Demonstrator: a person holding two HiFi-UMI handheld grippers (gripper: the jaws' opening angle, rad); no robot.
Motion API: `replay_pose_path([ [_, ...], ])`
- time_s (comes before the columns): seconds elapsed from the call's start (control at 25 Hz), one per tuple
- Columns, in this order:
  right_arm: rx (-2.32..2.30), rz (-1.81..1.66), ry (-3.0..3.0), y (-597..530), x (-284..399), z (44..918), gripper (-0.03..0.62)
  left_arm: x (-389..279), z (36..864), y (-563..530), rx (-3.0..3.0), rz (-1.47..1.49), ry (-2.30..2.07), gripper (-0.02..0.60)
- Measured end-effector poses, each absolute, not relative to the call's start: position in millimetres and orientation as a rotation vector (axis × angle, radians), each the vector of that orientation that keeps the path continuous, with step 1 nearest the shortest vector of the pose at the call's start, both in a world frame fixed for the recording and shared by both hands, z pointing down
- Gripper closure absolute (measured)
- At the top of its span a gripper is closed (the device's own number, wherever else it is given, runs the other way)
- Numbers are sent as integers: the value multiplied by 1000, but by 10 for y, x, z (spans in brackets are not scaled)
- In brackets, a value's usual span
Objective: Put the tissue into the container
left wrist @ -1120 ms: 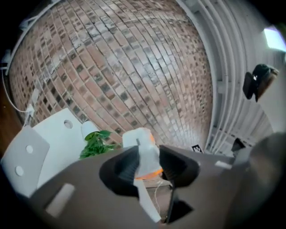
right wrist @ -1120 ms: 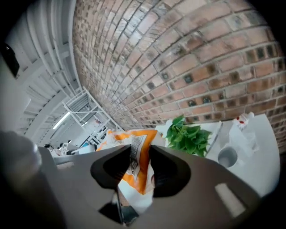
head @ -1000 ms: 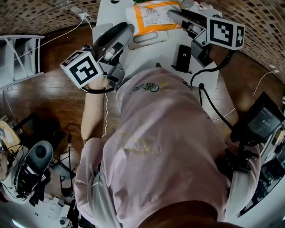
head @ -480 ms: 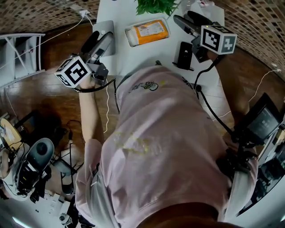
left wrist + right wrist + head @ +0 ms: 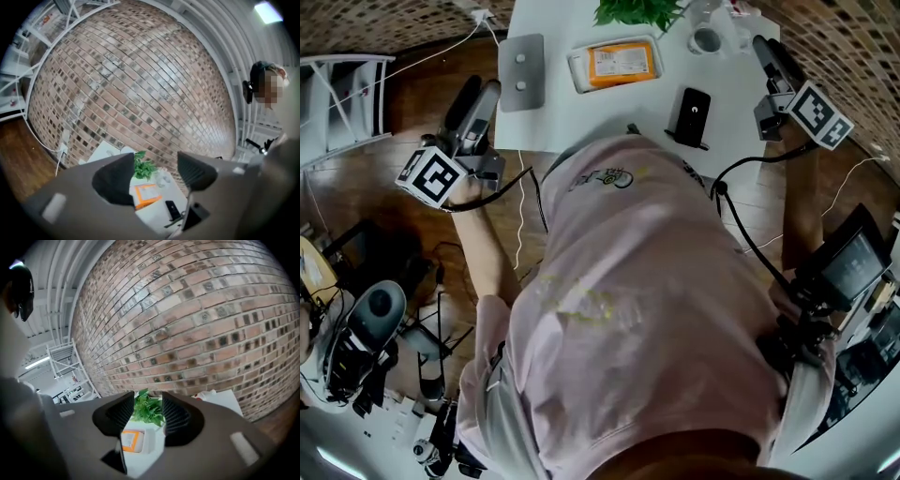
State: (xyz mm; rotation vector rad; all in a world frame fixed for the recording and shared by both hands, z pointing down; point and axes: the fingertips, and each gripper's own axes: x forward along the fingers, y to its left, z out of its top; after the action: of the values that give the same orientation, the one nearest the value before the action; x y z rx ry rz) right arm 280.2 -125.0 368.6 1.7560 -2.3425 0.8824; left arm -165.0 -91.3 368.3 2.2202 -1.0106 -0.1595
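An orange-labelled tissue pack (image 5: 614,64) lies flat on the white table (image 5: 572,122), in front of a green plant (image 5: 637,11). A clear container (image 5: 710,37) stands to its right. My left gripper (image 5: 478,94) hangs off the table's left side above the wood floor, its jaws closing on nothing. My right gripper (image 5: 762,47) sits at the table's right edge, jaws closing, also empty. In the left gripper view the left gripper (image 5: 154,173) frames the tissue pack (image 5: 147,194) far off. The right gripper (image 5: 147,416) looks toward the pack (image 5: 131,440) and plant (image 5: 147,408).
A grey plate (image 5: 521,82) with two holes lies at the table's left. A black phone on a stand (image 5: 689,114) stands near the front edge. A brick wall (image 5: 140,84) runs behind the table. Cables, a monitor (image 5: 853,262) and gear crowd the floor.
Both grippers have drawn back from over the tissue pack and spread apart: the left out past the table's left edge, the right to the right edge. The table looks farther away.
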Motion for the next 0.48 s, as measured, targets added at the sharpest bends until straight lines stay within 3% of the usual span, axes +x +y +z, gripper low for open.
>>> replay_pose_path([
  [0.04,1763,896,-2323,-1217,2844,3735,407,-1611,3700,-903,2241,-116,-1017,301],
  [0.16,1768,910,-2251,-1083,2970,3937,407,-1499,3906,-856,2295,27,-1042,440],
  [0.24,1764,880,-2160,-941,3094,4189,407,-1357,4163,-766,2345,141,-1003,459],
  [0.36,1693,802,-1964,-651,3310,4729,407,-1024,4817,-490,2462,505,-886,578],
  [0.48,1563,817,-1793,-250,3465,5419,407,-699,5693,-102,2498,1042,-686,578],
])
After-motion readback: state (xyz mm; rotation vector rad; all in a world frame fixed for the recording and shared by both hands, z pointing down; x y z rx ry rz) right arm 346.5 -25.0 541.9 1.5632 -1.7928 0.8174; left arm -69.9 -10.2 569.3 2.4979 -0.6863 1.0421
